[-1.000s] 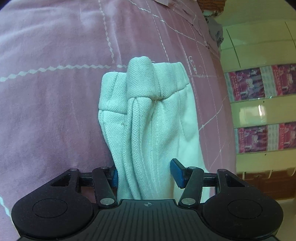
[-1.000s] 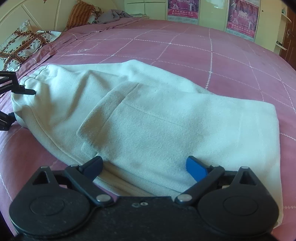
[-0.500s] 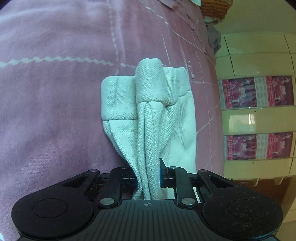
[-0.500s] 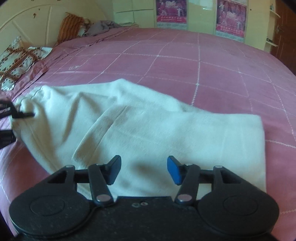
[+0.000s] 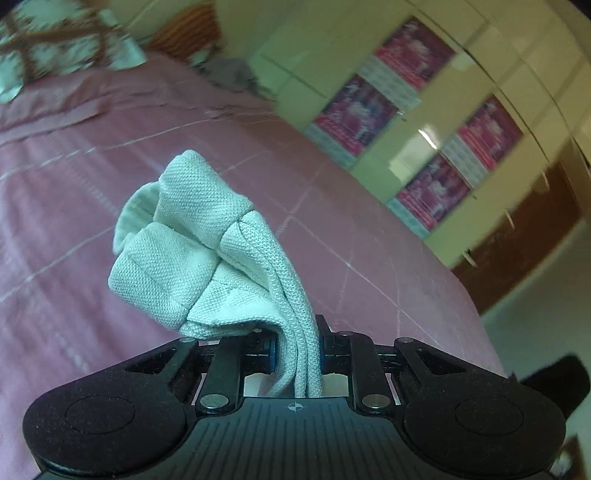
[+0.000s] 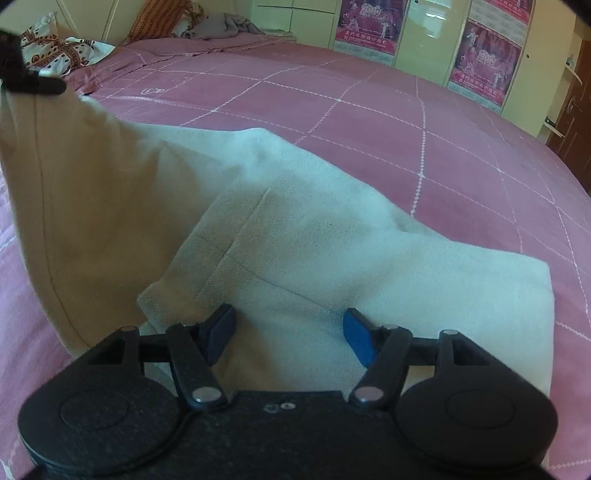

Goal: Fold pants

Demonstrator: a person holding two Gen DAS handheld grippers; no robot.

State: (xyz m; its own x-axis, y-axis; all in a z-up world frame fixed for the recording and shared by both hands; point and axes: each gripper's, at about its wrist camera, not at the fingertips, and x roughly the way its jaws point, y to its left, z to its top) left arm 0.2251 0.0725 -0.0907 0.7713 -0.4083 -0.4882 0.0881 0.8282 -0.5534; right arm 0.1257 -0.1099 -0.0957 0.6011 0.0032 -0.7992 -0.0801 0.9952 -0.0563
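Note:
Cream-white pants [image 6: 332, 251] lie partly folded on the pink bed cover [image 6: 369, 122]. My left gripper [image 5: 297, 343] is shut on a bunched part of the waistband end [image 5: 192, 243], which hangs lifted off the bed. In the right wrist view the left gripper's black tip [image 6: 33, 83] shows at the top left, pulling that end of the cloth up into a slope. My right gripper [image 6: 290, 332] hovers low over the folded leg end. Its jaws are opening, with cloth lying under and between the blue pads [image 6: 358, 338], which do not press on it.
Patterned pillows [image 6: 62, 51] and a grey garment [image 6: 221, 27] lie at the head of the bed. Yellow-green wardrobe doors with pink posters [image 6: 480, 62] stand beyond the far edge. A brown door [image 6: 570, 110] is at the right.
The left gripper closed on the waistband, then rose and rolled, lifting that end off the bed. The right gripper's jaws narrowed, then widened a little, over the leg end.

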